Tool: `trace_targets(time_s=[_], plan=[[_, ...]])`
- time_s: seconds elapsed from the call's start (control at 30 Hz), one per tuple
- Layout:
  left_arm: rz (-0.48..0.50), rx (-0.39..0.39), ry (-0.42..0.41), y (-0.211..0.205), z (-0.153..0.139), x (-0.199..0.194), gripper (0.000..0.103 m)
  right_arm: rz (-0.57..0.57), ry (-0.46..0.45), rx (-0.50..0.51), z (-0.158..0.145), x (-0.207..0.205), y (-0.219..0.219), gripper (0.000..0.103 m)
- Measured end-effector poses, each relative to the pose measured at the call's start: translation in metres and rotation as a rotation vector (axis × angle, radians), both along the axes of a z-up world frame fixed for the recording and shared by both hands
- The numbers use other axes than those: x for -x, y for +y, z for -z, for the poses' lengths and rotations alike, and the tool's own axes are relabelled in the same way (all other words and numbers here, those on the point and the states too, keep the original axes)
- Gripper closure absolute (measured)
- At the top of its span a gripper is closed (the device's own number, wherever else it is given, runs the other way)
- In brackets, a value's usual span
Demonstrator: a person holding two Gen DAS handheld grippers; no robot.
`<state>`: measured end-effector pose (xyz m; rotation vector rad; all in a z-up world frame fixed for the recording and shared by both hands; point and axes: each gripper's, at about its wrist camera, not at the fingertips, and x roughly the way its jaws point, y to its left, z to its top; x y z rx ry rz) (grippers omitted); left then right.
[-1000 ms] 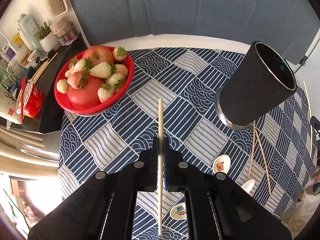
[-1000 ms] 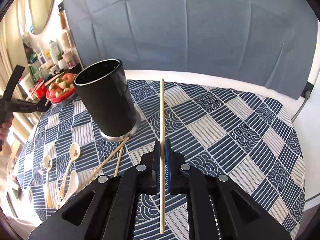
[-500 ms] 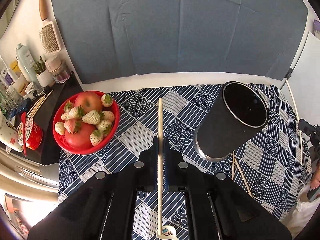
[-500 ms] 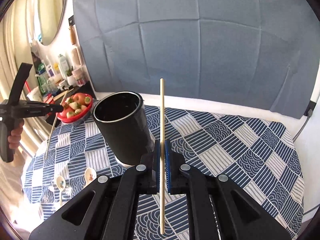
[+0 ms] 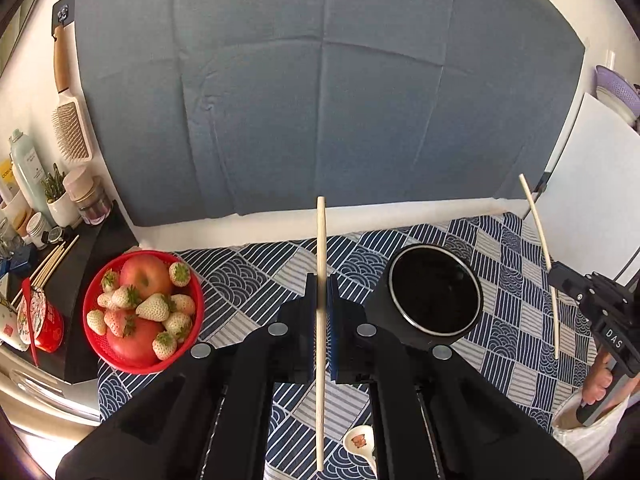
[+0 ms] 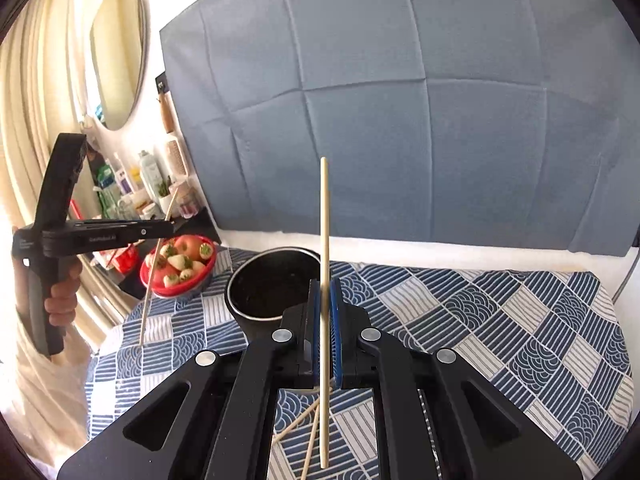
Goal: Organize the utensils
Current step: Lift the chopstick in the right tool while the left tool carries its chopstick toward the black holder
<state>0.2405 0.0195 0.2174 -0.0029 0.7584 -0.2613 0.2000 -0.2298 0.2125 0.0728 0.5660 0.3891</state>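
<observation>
Left tongs, nearest the lens in the left wrist view, are closed on a chopstick; the stick is clamped near its middle and runs lengthwise away from the camera, its far tip raised above the bench. Right tongs are likewise closed on a second chopstick, held the same way, tip up. Below the right tongs, more loose chopsticks lie on the patterned cloth, and a small spoon lies under the left tongs. Just beyond both pairs of tongs stands the black cup, upright, its open mouth dark and apparently empty. From the left tongs the cup lies ahead and to the right; from the right tongs it lies ahead and slightly left, partly hidden behind the tong frame. The right tongs appear the nearer. Each stick's long axis is close to upright, so insertion probably requires bringing a lower end over the rim. Farther left sits a red fruit bowl; a blue backdrop closes the scene.
</observation>
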Motion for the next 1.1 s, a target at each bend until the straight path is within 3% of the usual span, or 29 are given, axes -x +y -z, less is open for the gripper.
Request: trace_targets(time_s=[0.43, 0.73, 0.93, 1.1], plan=[[0.045, 0.110, -0.200, -0.017, -0.021, -0.008, 0.098, -0.125, -0.217, -0.148, -0.017, -0.017, 0.011, 0.098], [0.078, 0.307, -0.336, -0.013, -0.041, -0.010, 0.098, -0.184, -0.298, -0.177, -0.017, -0.042, 0.030, 0.098], [0.075, 0.395, -0.386, -0.019, -0.033, -0.019, 0.098, -0.201, -0.356, -0.316, -0.006, -0.052, 0.023, 0.098], [0.071, 0.393, -0.456, -0.030, -0.017, -0.014, 0.098, -0.199, -0.340, -0.395, 0.012, -0.063, 0.019, 0.098]])
